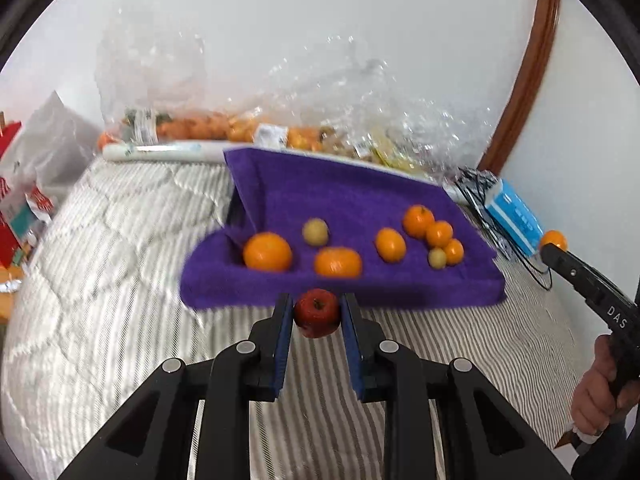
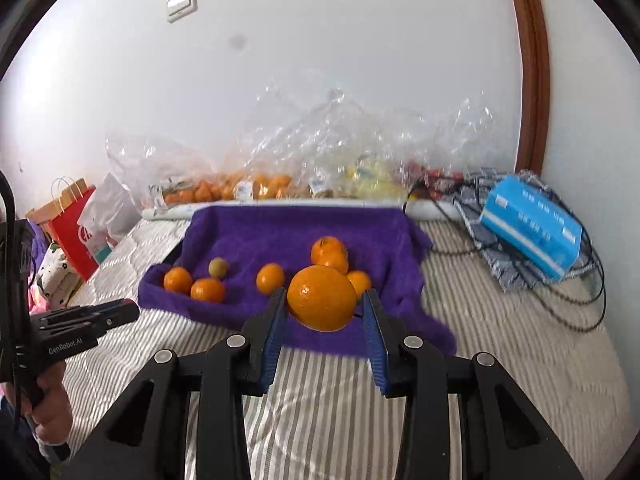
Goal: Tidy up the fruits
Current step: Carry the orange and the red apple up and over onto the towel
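My left gripper [image 1: 316, 309] is shut on a small red apple [image 1: 317, 314], held above the striped bed just in front of the purple towel [image 1: 344, 192]. On the towel lie several oranges, among them a big one [image 1: 267, 252], and two small greenish fruits [image 1: 315, 232]. My right gripper [image 2: 324, 304] is shut on a large orange [image 2: 321, 298], held over the towel's [image 2: 280, 228] near right edge. At the right of the left wrist view, the right gripper [image 1: 550, 249] shows with that orange [image 1: 554, 239]. The left gripper [image 2: 134, 311] appears side-on at the left of the right wrist view, its apple hidden.
Clear plastic bags of fruit [image 2: 256, 188] line the wall behind the towel. A blue tissue pack [image 2: 532, 228] and black cables [image 2: 580, 292] lie at the right. Red and white paper bags [image 2: 76, 232] stand at the left. The striped quilt [image 2: 320, 392] spreads below both grippers.
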